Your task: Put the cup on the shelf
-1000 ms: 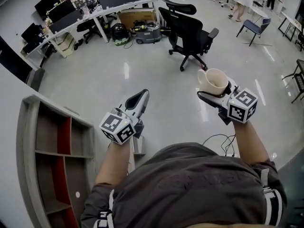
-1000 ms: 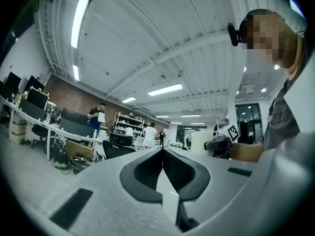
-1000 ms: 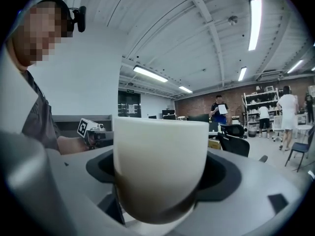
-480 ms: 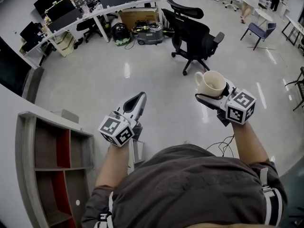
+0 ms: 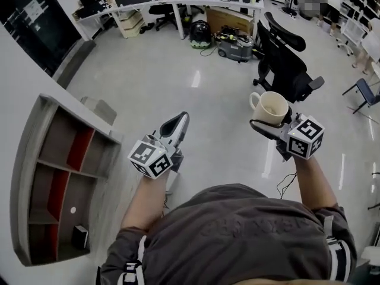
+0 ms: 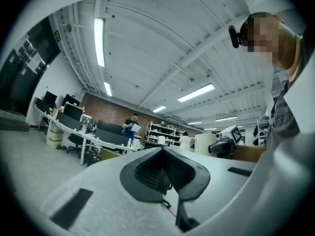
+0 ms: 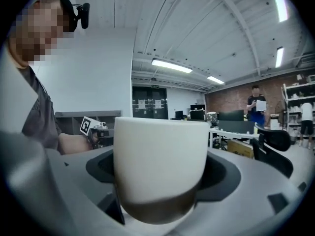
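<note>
My right gripper (image 5: 272,119) has its jaws spread wide and clamped on the lower body of a cream cup (image 5: 269,106). The cup sits upright between the pads with its mouth facing up. In the head view its handle points toward the left of the picture. My left gripper (image 5: 176,124) has its jaws pressed together with nothing between them. Both grippers are raised in front of the person's grey shirt (image 5: 237,236), over a glossy pale floor (image 5: 148,82).

The cup is in the air on the right side, well apart from the shelf (image 5: 59,138). The shelf is a grey unit with red inner panels, standing low on the left against a white wall. A small dark box (image 5: 80,236) sits in one of its lower compartments. A black office chair (image 5: 285,70) stands beyond the cup, and long white desks (image 5: 178,0) run along the far side of the room.
</note>
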`<control>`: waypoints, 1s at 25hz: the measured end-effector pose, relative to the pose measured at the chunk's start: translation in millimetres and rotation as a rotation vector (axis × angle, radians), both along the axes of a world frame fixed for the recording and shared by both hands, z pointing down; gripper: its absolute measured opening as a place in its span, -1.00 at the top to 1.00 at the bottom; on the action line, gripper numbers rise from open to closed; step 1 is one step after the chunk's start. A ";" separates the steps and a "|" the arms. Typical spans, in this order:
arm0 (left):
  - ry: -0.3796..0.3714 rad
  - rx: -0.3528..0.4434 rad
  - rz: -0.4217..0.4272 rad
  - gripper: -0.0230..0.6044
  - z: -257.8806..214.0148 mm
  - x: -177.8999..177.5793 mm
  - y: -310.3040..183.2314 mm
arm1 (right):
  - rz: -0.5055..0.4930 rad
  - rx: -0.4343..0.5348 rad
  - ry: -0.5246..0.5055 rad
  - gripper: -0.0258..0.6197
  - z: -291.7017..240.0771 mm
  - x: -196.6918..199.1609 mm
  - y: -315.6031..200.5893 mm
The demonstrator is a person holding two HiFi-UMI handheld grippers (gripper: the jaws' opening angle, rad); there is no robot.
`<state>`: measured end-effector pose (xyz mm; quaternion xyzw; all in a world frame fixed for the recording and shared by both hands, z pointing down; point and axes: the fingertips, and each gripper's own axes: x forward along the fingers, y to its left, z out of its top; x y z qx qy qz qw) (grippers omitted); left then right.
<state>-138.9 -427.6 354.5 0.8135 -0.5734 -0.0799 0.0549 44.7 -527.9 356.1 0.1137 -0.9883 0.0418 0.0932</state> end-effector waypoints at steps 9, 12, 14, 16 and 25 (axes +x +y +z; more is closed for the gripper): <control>-0.057 -0.001 -0.426 0.93 2.4 -102.5 135.6 | -0.397 0.044 -0.038 -0.46 -9.6 -158.9 67.4; -0.066 -0.002 -0.538 0.93 -4.9 -138.5 201.0 | -0.506 0.048 -0.059 -0.46 -20.6 -218.3 117.6; -0.071 0.001 -0.616 0.93 -9.0 -159.8 247.2 | -0.581 0.053 -0.066 -0.46 -27.4 -256.6 155.8; -0.074 0.002 -0.688 0.93 -9.9 -178.2 291.6 | -0.653 0.060 -0.070 -0.46 -32.0 -292.7 195.0; -0.064 -0.013 -0.970 0.93 -3.9 -233.9 480.7 | -0.948 0.067 -0.069 -0.46 -33.1 -416.4 386.9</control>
